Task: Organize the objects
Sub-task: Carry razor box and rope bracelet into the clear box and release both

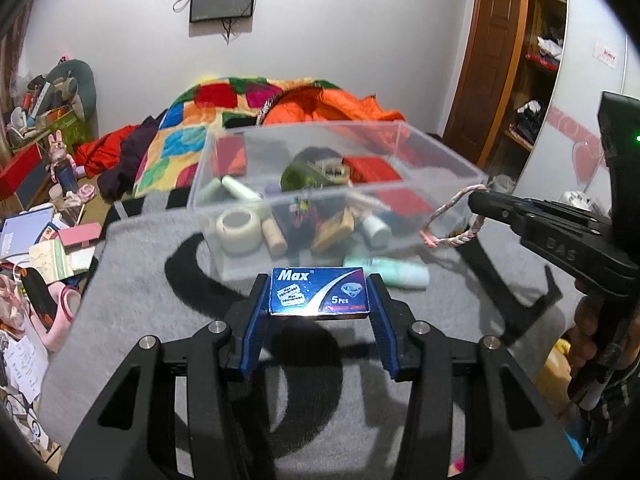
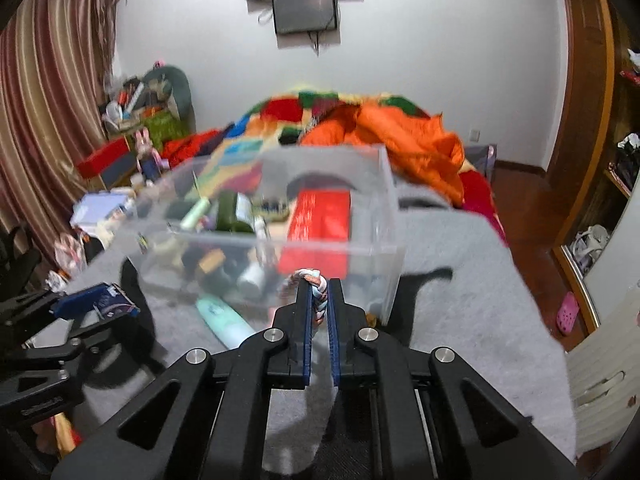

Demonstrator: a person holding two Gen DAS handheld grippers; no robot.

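Note:
My left gripper (image 1: 318, 280) is shut on a blue "Max" razor blade box (image 1: 318, 291), held above the grey blanket in front of a clear plastic bin (image 1: 436, 152). The box also shows in the right wrist view (image 2: 100, 300). My right gripper (image 2: 319, 284) is shut on a braided pink and white cord loop (image 2: 316, 296). In the left wrist view the cord (image 1: 452, 216) hangs from it by the bin's right side. The bin (image 2: 394, 248) holds tape, tubes, a red box and other small items. A mint green tube (image 1: 386, 272) lies on the blanket before the bin.
The grey blanket with black pattern (image 1: 160, 280) covers the bed. A colourful quilt and orange cover (image 1: 320, 100) lie behind the bin. Cluttered papers and toys (image 1: 36, 240) sit at the left. A wooden door and shelves (image 1: 516, 60) stand at the right.

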